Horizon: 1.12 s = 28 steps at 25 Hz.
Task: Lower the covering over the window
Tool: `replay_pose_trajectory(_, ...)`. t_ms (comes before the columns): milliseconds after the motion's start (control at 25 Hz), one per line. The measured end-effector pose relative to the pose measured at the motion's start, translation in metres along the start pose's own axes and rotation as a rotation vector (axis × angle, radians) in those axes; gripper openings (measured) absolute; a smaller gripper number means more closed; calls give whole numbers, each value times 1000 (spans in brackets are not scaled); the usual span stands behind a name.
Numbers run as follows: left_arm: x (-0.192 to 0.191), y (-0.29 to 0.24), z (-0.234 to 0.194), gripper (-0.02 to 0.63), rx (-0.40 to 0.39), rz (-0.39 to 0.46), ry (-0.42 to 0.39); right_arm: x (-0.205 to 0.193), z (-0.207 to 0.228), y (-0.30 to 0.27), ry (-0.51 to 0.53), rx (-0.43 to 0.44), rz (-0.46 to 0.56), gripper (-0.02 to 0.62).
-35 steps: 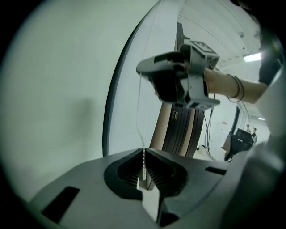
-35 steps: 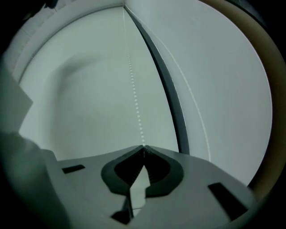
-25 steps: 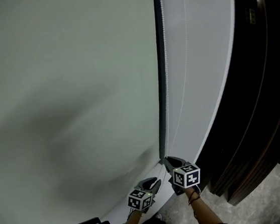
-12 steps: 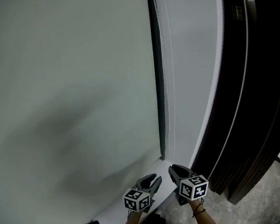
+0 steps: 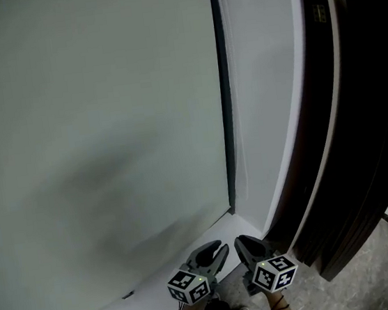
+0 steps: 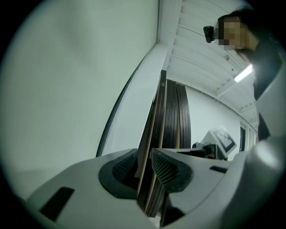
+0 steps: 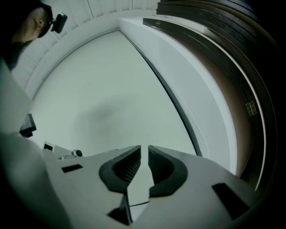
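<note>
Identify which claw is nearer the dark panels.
The right claw: it sits next to the dark panels; the left claw lies farther off, by the pale blind.

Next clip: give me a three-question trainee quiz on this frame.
1. True or false: the blind is rolled up, leaving bare glass.
2. The right gripper holds: A) a cord, B) nothing, C) the blind's hem.
3. In the head view, on which side of the blind are the dark panels?
Key: 1 false, it hangs down; 2 B, jaws slightly apart, empty; 3 right.
</note>
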<state>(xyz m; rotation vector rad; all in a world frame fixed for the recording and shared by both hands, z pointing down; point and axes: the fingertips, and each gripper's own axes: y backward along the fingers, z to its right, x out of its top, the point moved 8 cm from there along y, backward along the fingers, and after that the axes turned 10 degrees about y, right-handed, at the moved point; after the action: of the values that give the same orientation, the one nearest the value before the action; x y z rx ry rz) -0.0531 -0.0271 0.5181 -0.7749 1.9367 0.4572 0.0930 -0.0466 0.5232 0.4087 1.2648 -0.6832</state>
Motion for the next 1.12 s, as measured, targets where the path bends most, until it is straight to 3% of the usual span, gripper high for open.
replay_pose_trajectory(320,12,44,8,98,-23,45,9,7,-41,15,43,-13,35,52)
replay_pose_trajectory(560,21,97,11,98,-72,8,21,1,-98,20,26,-48,53,52)
replay_pose_trajectory(800,30,165,4,98,-144,-29,0,-24,-175,21,-10,-101,87,52)
replay_pose_trajectory(1120,7,217,9,98,-226,-54,55,-57,-237,53,-14,-187,86,46)
